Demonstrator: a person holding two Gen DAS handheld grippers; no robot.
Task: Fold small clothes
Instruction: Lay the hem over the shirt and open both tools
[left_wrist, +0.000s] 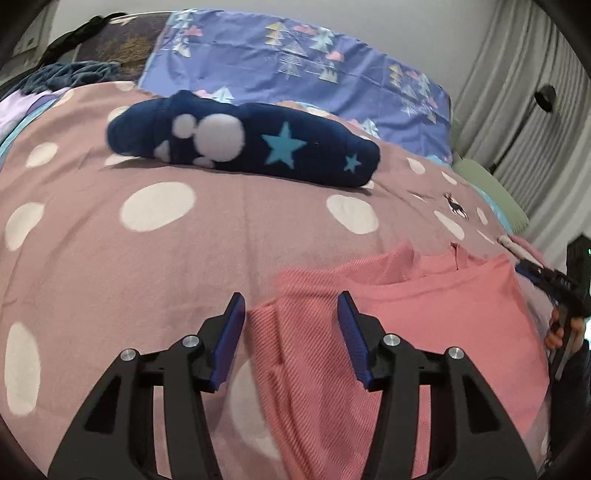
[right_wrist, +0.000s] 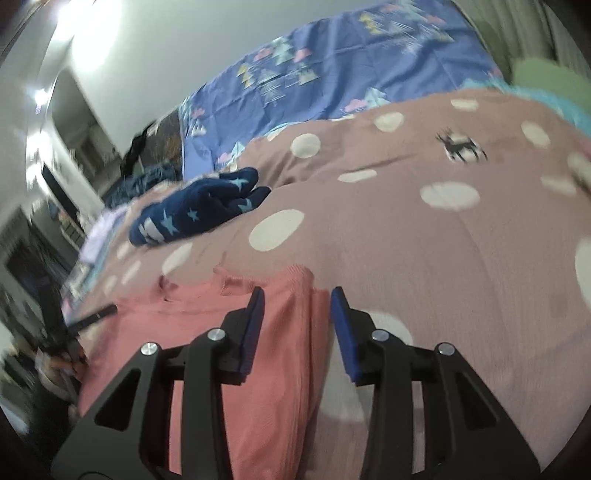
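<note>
A pink ribbed garment (left_wrist: 406, 332) lies flat on the pink dotted blanket (left_wrist: 147, 258), its left side folded inward. My left gripper (left_wrist: 291, 306) is open and empty, its jaws astride the garment's left edge. My right gripper (right_wrist: 297, 299) is open and empty over the garment's right edge (right_wrist: 288, 350). The right gripper also shows at the far right of the left wrist view (left_wrist: 532, 273). A folded navy garment with stars and white spots (left_wrist: 243, 142) lies farther back on the blanket; it also shows in the right wrist view (right_wrist: 199, 210).
A blue tree-patterned sheet (left_wrist: 295, 62) covers the bed's far side. A dark blue fleece (left_wrist: 74, 74) and lilac cloth (left_wrist: 18, 110) lie at the back left. Grey curtains (left_wrist: 535, 92) hang at the right. A green cushion (left_wrist: 487, 192) sits at the right edge.
</note>
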